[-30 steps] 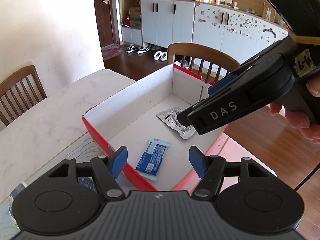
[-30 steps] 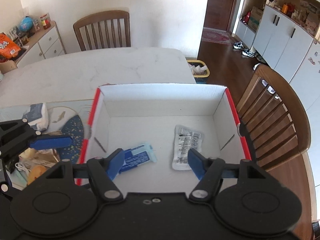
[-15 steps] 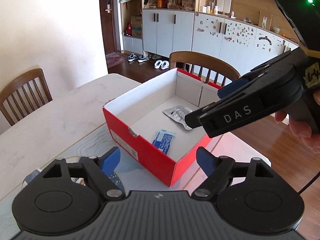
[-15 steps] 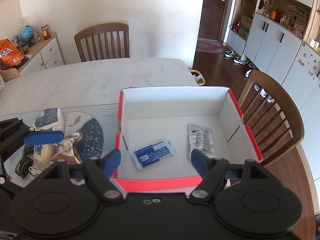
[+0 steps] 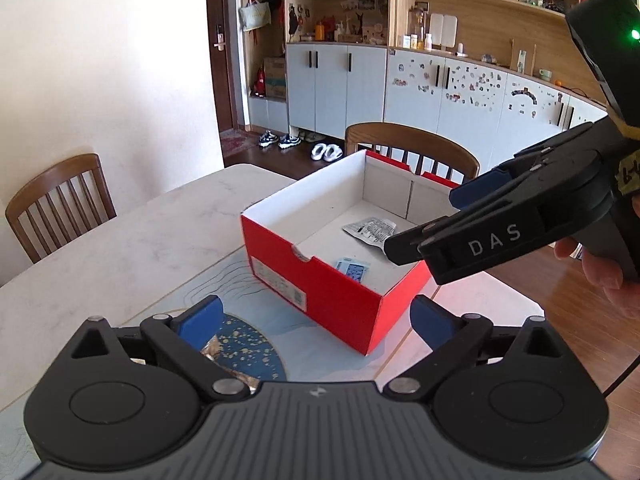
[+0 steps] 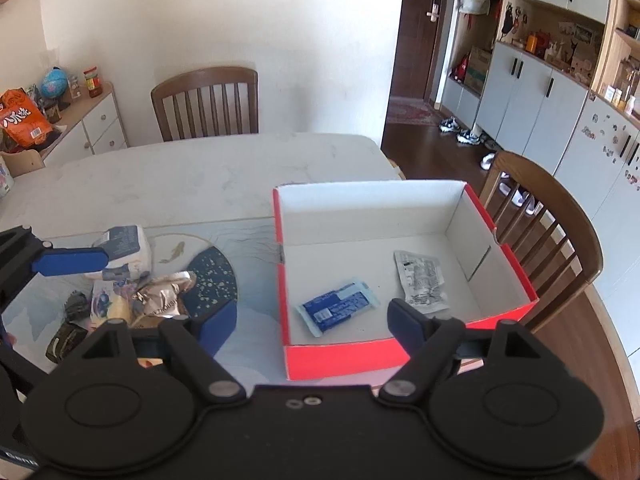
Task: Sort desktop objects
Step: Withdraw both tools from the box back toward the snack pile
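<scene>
A red box with a white inside stands on the table; it also shows in the left wrist view. In it lie a blue packet and a white printed sachet. My left gripper is open and empty, held back from the box's near corner. My right gripper is open and empty, above the box's front wall. A pile of packets lies left of the box, with a white and blue pack at its back.
A mat with a dark blue disc lies under the pile. Wooden chairs stand behind the table and right of the box. The table's edge runs just right of the box. A cabinet with snacks stands at far left.
Both grippers have pulled back and up from over the box; the box now looks smaller and farther. The pile of packets has come into the right wrist view. Both stay open.
</scene>
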Demonstrator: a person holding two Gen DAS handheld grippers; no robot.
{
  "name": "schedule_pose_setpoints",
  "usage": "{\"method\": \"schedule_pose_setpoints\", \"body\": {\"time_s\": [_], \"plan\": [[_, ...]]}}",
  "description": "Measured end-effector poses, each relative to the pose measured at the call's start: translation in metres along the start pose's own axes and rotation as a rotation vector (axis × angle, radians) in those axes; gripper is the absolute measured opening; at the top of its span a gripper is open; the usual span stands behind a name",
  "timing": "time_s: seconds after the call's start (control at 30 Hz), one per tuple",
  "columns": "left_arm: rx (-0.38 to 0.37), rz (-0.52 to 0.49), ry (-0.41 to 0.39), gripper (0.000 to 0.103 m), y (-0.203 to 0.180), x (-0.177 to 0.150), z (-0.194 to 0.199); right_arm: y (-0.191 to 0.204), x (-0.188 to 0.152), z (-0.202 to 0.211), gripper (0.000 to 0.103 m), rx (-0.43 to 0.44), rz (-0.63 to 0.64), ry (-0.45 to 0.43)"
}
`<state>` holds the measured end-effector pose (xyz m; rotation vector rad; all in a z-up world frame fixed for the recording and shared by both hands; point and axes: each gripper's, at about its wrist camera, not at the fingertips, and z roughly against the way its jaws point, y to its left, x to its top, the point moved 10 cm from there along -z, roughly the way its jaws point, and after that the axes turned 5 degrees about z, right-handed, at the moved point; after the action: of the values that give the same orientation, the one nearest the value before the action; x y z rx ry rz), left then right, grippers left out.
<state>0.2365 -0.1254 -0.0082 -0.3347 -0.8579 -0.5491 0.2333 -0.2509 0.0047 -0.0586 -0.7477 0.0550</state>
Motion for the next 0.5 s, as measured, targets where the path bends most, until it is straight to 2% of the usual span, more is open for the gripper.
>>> {"method": "schedule_pose_setpoints", "body": {"time_s": [0.17, 0.5], "plan": [[0.016, 0.043, 0.000, 0.103, 0.020, -0.015, 0.009, 0.015, -0.002, 0.002, 0.083, -0.015, -0.009, -0.026], [0.079, 0.129, -0.003, 0.103, 0.068, -0.056, 0.030, 0.056, -0.018, -0.011, 0.083, 0.030, -0.022, -0.027]]}}
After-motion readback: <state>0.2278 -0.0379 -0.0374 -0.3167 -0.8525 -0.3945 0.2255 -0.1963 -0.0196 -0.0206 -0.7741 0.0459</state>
